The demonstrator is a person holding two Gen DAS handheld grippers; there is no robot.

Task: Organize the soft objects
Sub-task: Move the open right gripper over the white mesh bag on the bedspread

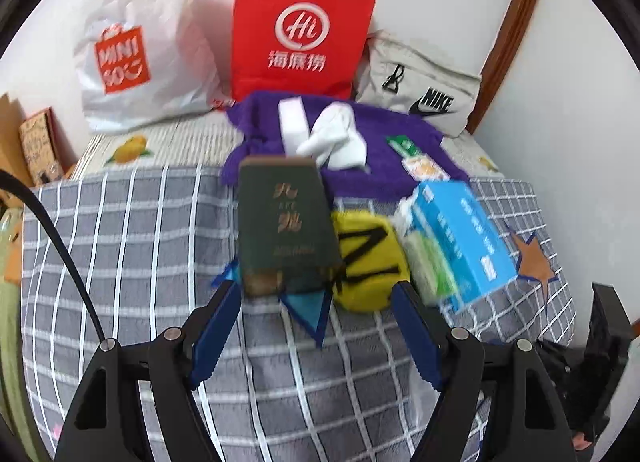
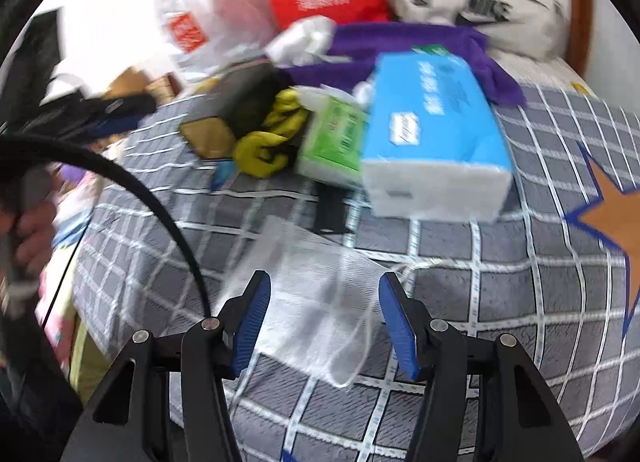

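On the grey checked bed cover [image 1: 132, 246] lie a dark green box [image 1: 284, 221], a yellow soft toy [image 1: 368, 262], a green tissue pack [image 1: 428, 262], a blue tissue pack [image 1: 464, 234], and a purple cloth [image 1: 384, 149] with white socks [image 1: 336, 137] on it. My left gripper [image 1: 316, 294] is open just in front of the green box. My right gripper [image 2: 324, 290] is open over a white mesh bag [image 2: 316, 294] lying flat on the cover. The right wrist view also shows the blue pack [image 2: 432, 133], green pack [image 2: 336, 137] and yellow toy [image 2: 272, 141].
A white MINISO bag [image 1: 136, 49], a red paper bag [image 1: 304, 29] and a beige Nike bag [image 1: 420, 81] stand against the wall behind. A brown star patch [image 2: 616, 217] is on the cover at the right. Cardboard boxes [image 1: 36, 145] sit at the far left.
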